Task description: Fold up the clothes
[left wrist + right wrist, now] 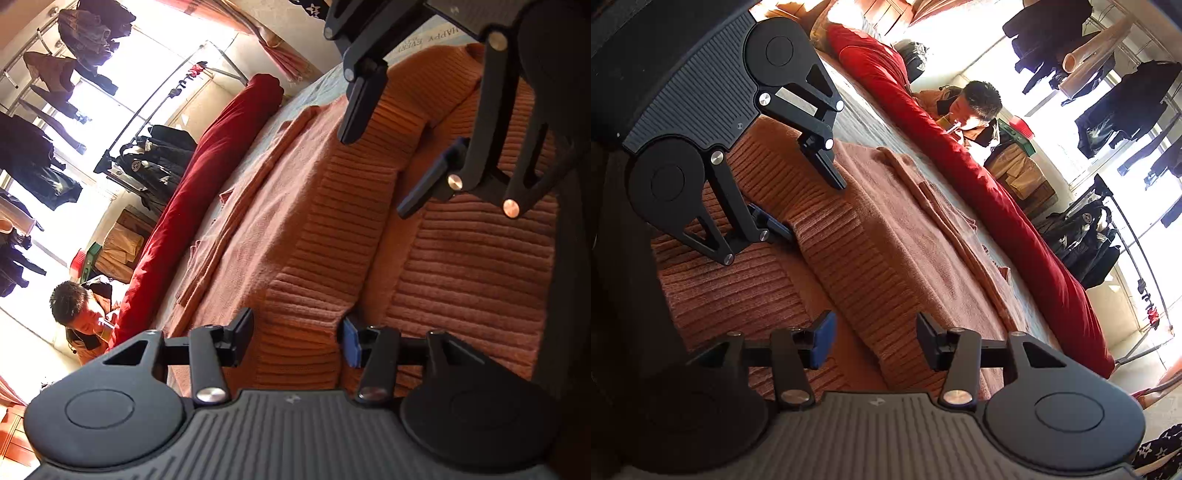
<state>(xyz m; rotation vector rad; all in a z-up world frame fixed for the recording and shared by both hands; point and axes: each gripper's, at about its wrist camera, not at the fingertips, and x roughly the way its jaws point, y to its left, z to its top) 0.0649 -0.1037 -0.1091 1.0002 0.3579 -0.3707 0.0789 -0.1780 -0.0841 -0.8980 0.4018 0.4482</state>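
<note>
An orange knitted sweater lies spread on a bed with a pale sheet, its ribbed hem nearest to me. My left gripper hovers low over the ribbed band with its jaws apart; the knit lies under the gap and the pads do not press on it. My right gripper stands open the same way over the ribbed edge. Each gripper shows in the other's view: the right gripper at upper right, the left gripper at upper left, both close above the sweater.
A long red rolled quilt lies along the bed's far side. Beyond it sits a person. Racks of dark clothes and cardboard boxes stand by the bright windows.
</note>
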